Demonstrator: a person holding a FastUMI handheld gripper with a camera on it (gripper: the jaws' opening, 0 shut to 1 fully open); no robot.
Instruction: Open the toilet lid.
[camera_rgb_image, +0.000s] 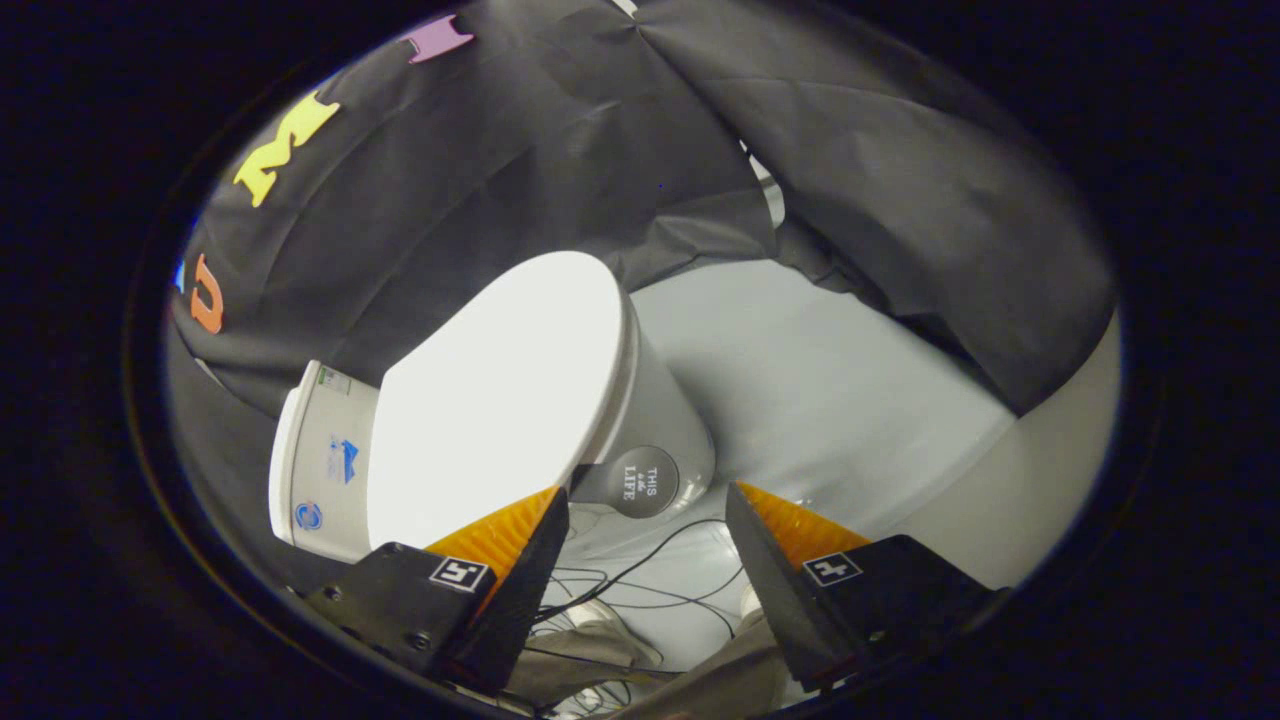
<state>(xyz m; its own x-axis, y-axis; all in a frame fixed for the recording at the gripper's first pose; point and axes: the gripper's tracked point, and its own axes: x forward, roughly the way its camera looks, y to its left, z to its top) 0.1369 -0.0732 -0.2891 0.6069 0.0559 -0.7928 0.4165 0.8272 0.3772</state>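
- Gripper view: I see the gripper (648, 500) with its fingers spread apart, holding nothing.
- The toilet lid (500, 400) lies closed on the toilet (655, 400), just ahead and left of the left finger.
- I judge this the approach step; nothing is lifted yet.
- Next, I need a finger under the lid's near rim.

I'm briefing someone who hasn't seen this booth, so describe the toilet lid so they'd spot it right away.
Find the white toilet standing on the pale floor before the black cloth wall. Its lid is the broad, smooth, bright oval lying closed on top, just ahead of the open tool. Unlike the sticker-marked tank behind it, it is plain.
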